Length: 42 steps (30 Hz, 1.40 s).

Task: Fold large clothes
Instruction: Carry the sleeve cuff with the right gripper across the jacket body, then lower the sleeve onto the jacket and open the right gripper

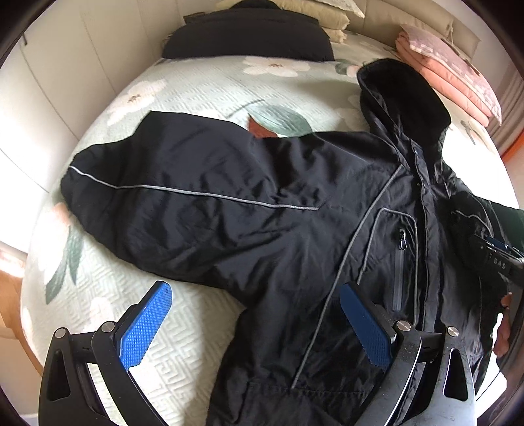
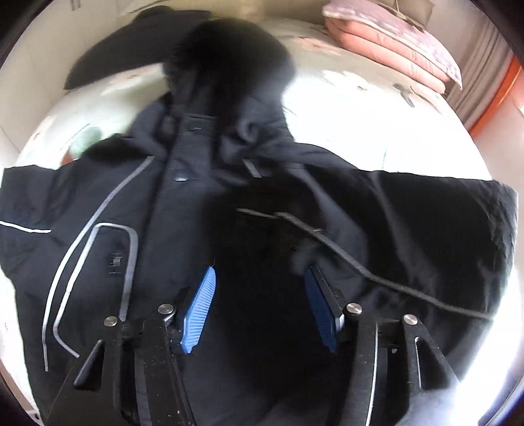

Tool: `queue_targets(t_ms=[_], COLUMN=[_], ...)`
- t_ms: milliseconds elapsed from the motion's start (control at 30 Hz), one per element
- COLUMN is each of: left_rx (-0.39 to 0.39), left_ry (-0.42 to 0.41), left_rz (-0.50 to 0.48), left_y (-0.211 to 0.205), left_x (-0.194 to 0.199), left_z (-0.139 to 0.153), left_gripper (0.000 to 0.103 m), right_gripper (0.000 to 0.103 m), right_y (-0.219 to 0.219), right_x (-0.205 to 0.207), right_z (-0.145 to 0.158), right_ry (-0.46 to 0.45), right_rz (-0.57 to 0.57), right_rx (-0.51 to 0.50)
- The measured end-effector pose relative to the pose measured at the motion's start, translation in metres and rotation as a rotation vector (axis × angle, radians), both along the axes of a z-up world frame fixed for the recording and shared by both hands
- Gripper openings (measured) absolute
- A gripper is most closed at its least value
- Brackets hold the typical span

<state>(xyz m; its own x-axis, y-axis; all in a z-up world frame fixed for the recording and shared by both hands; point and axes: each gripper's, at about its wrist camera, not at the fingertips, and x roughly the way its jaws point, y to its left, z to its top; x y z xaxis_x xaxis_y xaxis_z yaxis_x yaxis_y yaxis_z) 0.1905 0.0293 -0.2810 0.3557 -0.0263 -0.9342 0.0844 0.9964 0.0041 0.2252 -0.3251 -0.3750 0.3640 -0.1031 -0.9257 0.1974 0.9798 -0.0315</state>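
Observation:
A black hooded jacket with grey reflective piping lies front up on the bed. One sleeve is spread out to the left, and the hood points toward the far right. My left gripper hangs open above the jacket's side, near the armpit, with one pad over the bedspread and the other over the chest pocket. In the right wrist view the jacket fills the picture, blurred. My right gripper is open above its dark chest, with nothing pinched between the pads. The other sleeve runs off to the right.
The bed has a pale green floral cover. A folded black garment and cream pillows lie at the head. A folded pink quilt sits at the far right. A hand shows at the right edge.

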Motion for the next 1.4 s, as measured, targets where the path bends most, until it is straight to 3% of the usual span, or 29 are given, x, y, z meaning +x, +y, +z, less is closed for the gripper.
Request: queue_targets(t_ms=[100,200,267,300,333,400,533,667,767,867,933,1000,1133,1200,1233,1333,1400], left_rx=[0.003,0.013,0.016,0.019,0.02,0.019,0.012,0.015,0.004,0.009,0.018,0.02,0.013,-0.006,-0.024,-0.149,-0.265], left_ry=[0.01,0.017,0.018,0.019,0.019,0.012,-0.026,-0.071,-0.08,-0.069,-0.059,-0.041,-0.014,-0.009,-0.01,0.007,0.046], left_rz=[-0.009,-0.014,-0.018,-0.02,-0.023,-0.025,-0.019,0.019,0.061,0.086,0.094,0.095,0.071,0.044,0.023,-0.06,-0.119], left_y=[-0.007,-0.011,-0.012,-0.013,-0.013,-0.013,-0.005,0.017,0.037,0.052,0.057,0.059,0.057,0.05,0.045,0.024,0.005], left_x=[0.002,0.003,0.004,0.004,0.004,0.004,0.004,0.008,0.013,0.016,0.016,0.016,0.017,0.02,0.021,0.034,0.049], left_z=[-0.004,-0.007,-0.009,-0.01,-0.01,-0.008,0.01,0.03,0.035,0.028,0.019,0.011,-0.004,-0.005,-0.004,-0.004,-0.012], left_gripper=[0.103,0.103,0.103,0.103,0.103,0.103,0.103,0.103,0.103,0.103,0.103,0.103,0.103,0.103,0.103,0.103,0.102], right_gripper=[0.068,0.072,0.061,0.045,0.032,0.018,0.018,0.017,0.018,0.02,0.031,0.036,0.045,0.046,0.052,0.066,0.066], right_y=[-0.035,-0.043,-0.041,-0.039,-0.037,-0.03,0.009,0.076,0.124,0.162,0.181,0.189,0.18,0.166,0.158,0.106,0.062], right_x=[0.01,0.01,0.006,0.002,-0.001,-0.007,-0.015,-0.004,0.018,0.034,0.037,0.032,0.018,0.003,-0.004,-0.032,-0.04], right_z=[-0.037,-0.044,-0.04,-0.036,-0.03,-0.014,0.046,0.088,0.073,0.017,-0.022,-0.038,-0.012,0.02,0.035,0.078,0.085], right_ry=[0.1,0.063,0.054,0.042,0.033,0.011,-0.091,-0.16,-0.125,0.008,0.096,0.087,0.091,0.054,0.037,-0.048,-0.068], right_rz=[-0.025,-0.044,-0.039,-0.027,-0.022,-0.019,0.065,0.186,0.254,0.27,0.287,0.298,0.329,0.351,0.349,0.278,0.188], right_rx=[0.066,0.099,0.075,0.079,0.083,0.087,0.14,0.278,0.354,0.396,0.37,0.314,0.345,0.346,0.333,0.272,0.19])
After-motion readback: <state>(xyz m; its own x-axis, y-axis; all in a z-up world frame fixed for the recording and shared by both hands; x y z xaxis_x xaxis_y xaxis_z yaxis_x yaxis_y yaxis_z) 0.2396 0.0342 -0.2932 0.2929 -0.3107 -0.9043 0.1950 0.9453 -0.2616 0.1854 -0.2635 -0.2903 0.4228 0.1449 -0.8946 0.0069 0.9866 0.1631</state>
